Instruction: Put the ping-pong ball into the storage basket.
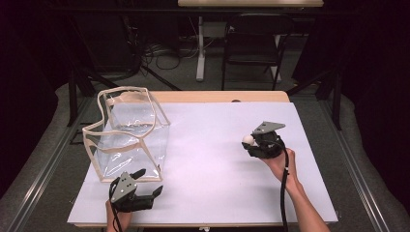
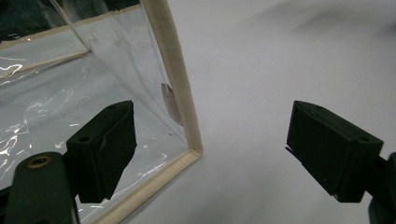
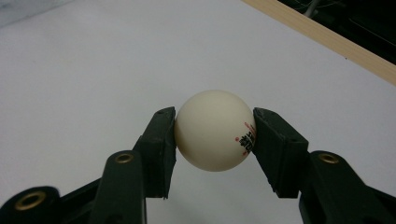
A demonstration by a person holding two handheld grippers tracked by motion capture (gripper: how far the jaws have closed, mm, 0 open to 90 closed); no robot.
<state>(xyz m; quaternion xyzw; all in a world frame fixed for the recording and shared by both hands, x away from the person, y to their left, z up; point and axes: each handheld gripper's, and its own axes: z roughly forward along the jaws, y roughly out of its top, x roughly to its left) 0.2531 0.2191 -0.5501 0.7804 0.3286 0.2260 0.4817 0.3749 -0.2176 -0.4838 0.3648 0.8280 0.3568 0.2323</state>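
A white ping-pong ball (image 3: 215,129) with small printed marks sits clamped between both black jaws of my right gripper (image 3: 215,140). In the high view that ball (image 1: 248,139) is held a little above the white sheet (image 1: 217,159) at centre right, in the right gripper (image 1: 249,141). A clear plastic bag (image 1: 128,133) with cream trim stands open at the left of the table. My left gripper (image 1: 150,181) is open just in front of the bag's near corner (image 2: 189,144), and its jaws (image 2: 210,149) stand wide on either side of that trimmed edge without touching it.
The white sheet covers most of a wooden table (image 1: 217,96), whose bare edge (image 3: 322,37) runs along the far side. A black folding chair (image 1: 254,41), a table leg (image 1: 200,48) and cables lie on the floor beyond. Grey carpet surrounds the table.
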